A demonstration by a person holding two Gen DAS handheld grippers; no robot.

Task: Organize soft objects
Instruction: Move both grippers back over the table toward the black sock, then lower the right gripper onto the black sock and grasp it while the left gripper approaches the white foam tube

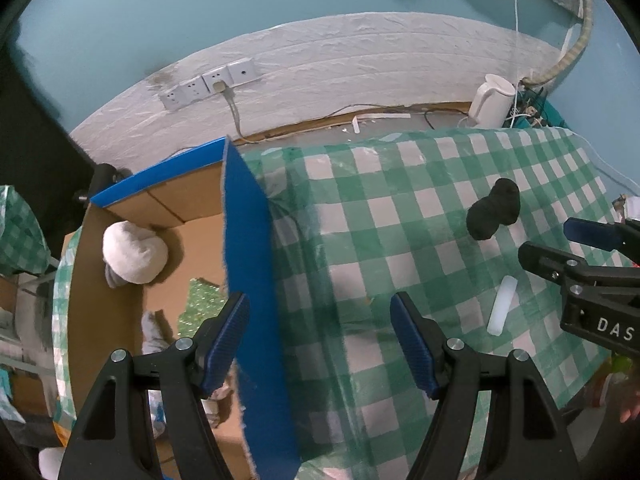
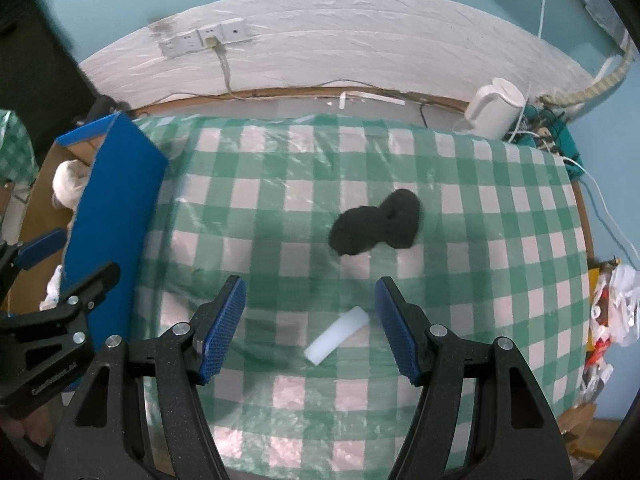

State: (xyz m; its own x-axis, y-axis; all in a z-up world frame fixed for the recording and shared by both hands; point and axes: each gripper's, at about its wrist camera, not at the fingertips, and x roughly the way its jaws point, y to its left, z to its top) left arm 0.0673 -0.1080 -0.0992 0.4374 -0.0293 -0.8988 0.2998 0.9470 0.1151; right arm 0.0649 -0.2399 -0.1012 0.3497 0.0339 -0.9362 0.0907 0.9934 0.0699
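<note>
A black rolled sock bundle (image 2: 376, 226) lies on the green checked tablecloth (image 2: 480, 200); it also shows in the left wrist view (image 1: 493, 209). A white foam stick (image 2: 336, 335) lies between the fingers of my open, empty right gripper (image 2: 310, 326), just above the cloth. The stick also shows in the left wrist view (image 1: 502, 305). My left gripper (image 1: 320, 340) is open and empty, straddling the blue wall of a cardboard box (image 1: 248, 264). A white rolled sock bundle (image 1: 134, 252) lies inside the box.
A white kettle (image 2: 494, 114) stands at the table's far right corner with cables beside it. Wall sockets (image 2: 204, 40) are on the white wall. More soft items and bubble wrap (image 1: 200, 304) lie in the box. Clutter (image 2: 612, 308) sits off the table's right edge.
</note>
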